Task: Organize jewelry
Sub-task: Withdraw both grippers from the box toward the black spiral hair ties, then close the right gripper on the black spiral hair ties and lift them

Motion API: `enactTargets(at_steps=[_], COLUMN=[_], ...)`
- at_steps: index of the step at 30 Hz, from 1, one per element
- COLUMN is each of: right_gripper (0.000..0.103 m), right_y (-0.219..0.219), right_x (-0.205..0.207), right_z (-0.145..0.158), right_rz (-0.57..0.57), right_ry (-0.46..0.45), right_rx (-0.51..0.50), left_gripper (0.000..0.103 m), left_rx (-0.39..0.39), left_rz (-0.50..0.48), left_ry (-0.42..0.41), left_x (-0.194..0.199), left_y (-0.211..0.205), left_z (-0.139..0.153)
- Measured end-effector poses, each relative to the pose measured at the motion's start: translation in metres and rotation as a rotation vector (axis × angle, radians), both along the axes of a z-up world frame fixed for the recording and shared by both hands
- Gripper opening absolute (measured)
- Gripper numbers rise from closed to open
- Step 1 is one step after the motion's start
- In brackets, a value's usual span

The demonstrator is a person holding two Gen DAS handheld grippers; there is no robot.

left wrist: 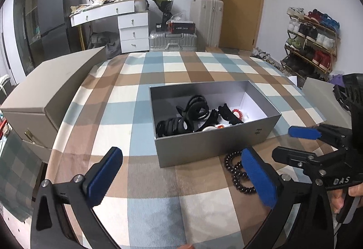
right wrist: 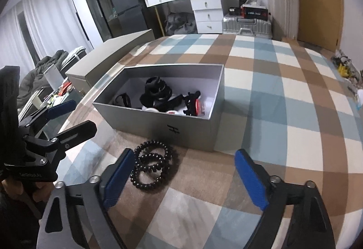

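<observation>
An open grey box [left wrist: 213, 142] [right wrist: 181, 133] stands on the checked cloth and holds black hair clips and bands [left wrist: 192, 112] [right wrist: 158, 92] and a red and white piece [left wrist: 237, 114] [right wrist: 198, 106]. A black bead bracelet [left wrist: 238, 171] [right wrist: 153, 167] lies coiled on the cloth just in front of the box. My left gripper [left wrist: 183, 171] is open and empty, its right finger pad [left wrist: 258, 178] partly covering the bracelet. My right gripper [right wrist: 183, 178] is open and empty, its left finger pad [right wrist: 118, 178] beside the bracelet. Each gripper shows in the other's view, the right [left wrist: 295, 142] and the left [right wrist: 74, 115].
A closed beige box [left wrist: 45, 94] [right wrist: 109, 62] stands at the table's left edge. Behind the table are a white desk [left wrist: 113, 15], suitcases [left wrist: 172, 40], a fridge [left wrist: 56, 13] and a shoe rack [left wrist: 310, 42]. A paper sheet [left wrist: 322, 94] lies at the right.
</observation>
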State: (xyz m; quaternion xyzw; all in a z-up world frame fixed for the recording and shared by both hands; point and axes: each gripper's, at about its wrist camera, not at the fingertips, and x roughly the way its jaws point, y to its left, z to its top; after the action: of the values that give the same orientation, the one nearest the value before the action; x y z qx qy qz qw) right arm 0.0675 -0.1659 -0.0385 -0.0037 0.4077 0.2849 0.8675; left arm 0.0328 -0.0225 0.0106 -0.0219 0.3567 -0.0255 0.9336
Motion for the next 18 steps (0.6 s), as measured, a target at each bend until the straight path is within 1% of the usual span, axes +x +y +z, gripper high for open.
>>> enactTargets(at_steps=[2,4,7,8,10,14,18], right_gripper=[0.06,0.054,0.041,0.038,0.038,0.037,0.029], right_y=[0.001,0.002,0.005,0.006,0.009,0.016,0.021], right_x=[0.002,0.003,0.006,0.007,0.008,0.008,0.01], right_z=[-0.005,-0.01,-0.017,-0.018,-0.023,-0.026,-0.028], right_rz=[0.013,0.019,0.024,0.021,0.021,0.029,0.033], right_ry=[0.035,0.061,0.094,0.105,0.128,0.143,0.165], right_rx=[0.016,0.029,0.052,0.062,0.079,0.083,0.117], left_gripper=[0.102,0.102,0.102,0.102,0.102,0.102,0.102], left_rx=[0.008,0.017,0.022,0.027,0.04,0.035,0.028], left_rz=[0.005,0.005,0.0,-0.002,-0.009,-0.019,-0.016], left_ry=[0.002,0.006,0.011,0.011,0.009,0.01,0.014], left_x=[-0.002,-0.003,-0.005,-0.006,-0.007,-0.007,-0.007], left_y=[-0.001,-0.002,-0.004,-0.005,-0.007,-0.007,-0.006], left_z=[-0.002,-0.004,-0.007,-0.008,-0.008,-0.01,-0.011])
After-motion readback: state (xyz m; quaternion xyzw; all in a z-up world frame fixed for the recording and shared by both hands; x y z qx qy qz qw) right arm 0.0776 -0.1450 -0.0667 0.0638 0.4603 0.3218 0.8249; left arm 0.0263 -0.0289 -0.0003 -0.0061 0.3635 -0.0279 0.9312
